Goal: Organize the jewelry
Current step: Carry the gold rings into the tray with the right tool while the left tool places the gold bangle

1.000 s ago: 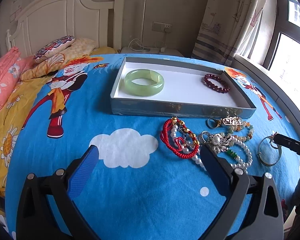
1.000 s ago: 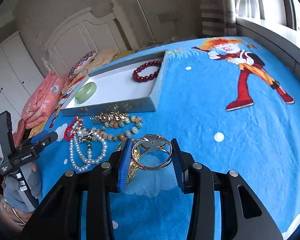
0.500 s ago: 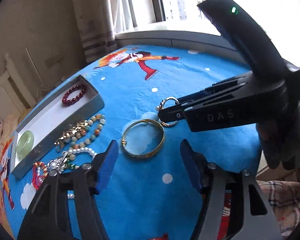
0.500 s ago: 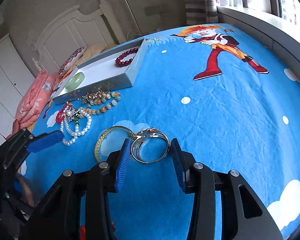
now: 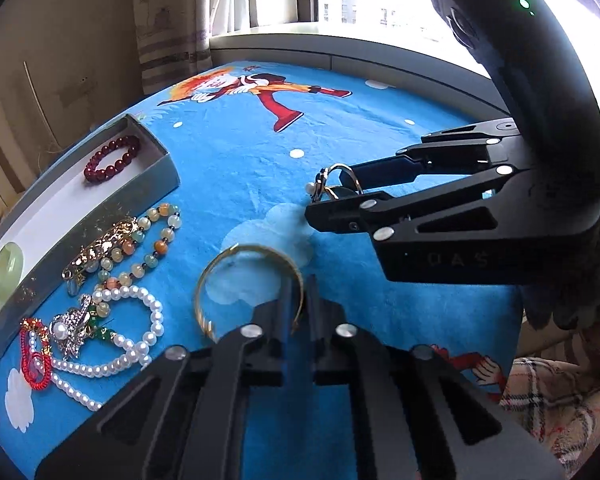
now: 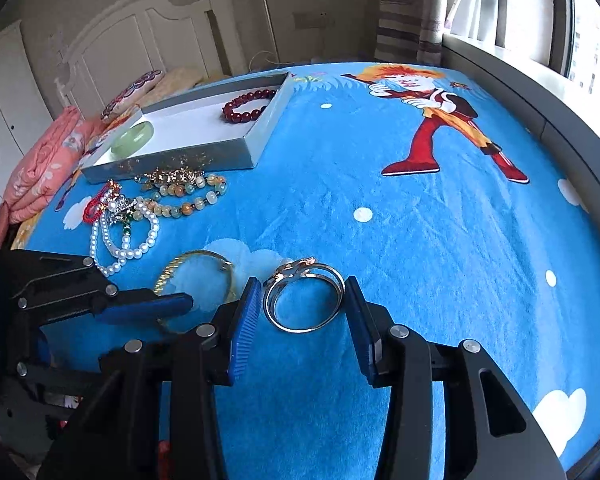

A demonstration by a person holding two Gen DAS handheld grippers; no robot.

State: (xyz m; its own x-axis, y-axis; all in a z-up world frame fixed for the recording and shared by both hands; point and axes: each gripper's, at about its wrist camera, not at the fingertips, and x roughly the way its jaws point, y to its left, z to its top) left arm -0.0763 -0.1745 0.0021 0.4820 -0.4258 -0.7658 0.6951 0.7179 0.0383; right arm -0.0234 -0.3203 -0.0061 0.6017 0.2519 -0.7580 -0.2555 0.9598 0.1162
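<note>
Your left gripper (image 5: 298, 312) is now pointing toward the window side of the bed instead of facing the tray (image 5: 100, 200) and headboard. Its jaws, wide apart a second ago, have just been closing and are now pinching the rim of the gold bangle (image 5: 248, 280). Your right gripper (image 6: 304, 312) is opening very slightly around the silver bangle (image 6: 306, 298), which is now lying between the pads with a gap at each side. The right wrist view is tilting slightly, so the tray is sitting higher and farther left.
</note>
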